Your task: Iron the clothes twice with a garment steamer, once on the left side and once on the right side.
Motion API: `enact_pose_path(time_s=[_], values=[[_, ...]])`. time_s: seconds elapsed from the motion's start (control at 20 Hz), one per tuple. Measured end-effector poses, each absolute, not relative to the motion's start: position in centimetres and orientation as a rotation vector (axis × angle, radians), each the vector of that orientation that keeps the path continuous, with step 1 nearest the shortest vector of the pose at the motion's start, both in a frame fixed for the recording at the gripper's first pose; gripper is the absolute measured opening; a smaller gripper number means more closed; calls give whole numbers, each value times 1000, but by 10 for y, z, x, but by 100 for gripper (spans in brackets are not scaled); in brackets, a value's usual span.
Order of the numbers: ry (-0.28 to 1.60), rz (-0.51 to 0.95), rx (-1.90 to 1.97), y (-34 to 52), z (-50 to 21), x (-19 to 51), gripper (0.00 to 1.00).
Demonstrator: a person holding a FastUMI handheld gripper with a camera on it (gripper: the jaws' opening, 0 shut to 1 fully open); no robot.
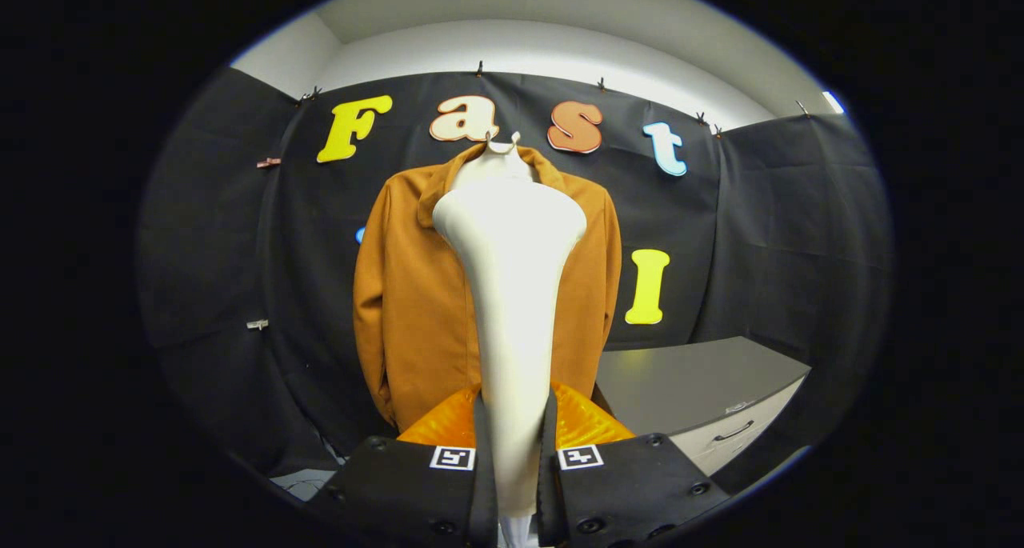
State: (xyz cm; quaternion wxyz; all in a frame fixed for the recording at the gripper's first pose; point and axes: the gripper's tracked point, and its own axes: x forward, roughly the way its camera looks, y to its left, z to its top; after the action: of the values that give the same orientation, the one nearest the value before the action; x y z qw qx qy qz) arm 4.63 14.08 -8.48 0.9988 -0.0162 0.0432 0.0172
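A brown jacket (412,292) hangs on the black wall straight ahead, collar up and front facing me. A white garment steamer (512,276) rises from between my fingers, its handle narrow below and its wide head in front of the jacket's chest. My gripper (516,452) is shut on the steamer's handle, with an orange finger (448,424) pressing on each side. The steamer's head covers the middle of the jacket, so I cannot tell whether it touches the cloth.
A grey cabinet (704,380) with a drawer handle (734,433) stands to the right, below the jacket's hem. Black cloth walls close in on the left, back and right. A white ceiling band runs above.
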Motion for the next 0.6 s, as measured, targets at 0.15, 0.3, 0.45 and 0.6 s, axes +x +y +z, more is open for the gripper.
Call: enact_pose_path(time_s=[0.15,0.3,0.45,0.6], values=[[69,27,-28,132,-69,43,23],[66,17,-24,124,-59,39,23],[55,10,-26,118,-48,35,23],[42,0,-24,111,-40,32,23]])
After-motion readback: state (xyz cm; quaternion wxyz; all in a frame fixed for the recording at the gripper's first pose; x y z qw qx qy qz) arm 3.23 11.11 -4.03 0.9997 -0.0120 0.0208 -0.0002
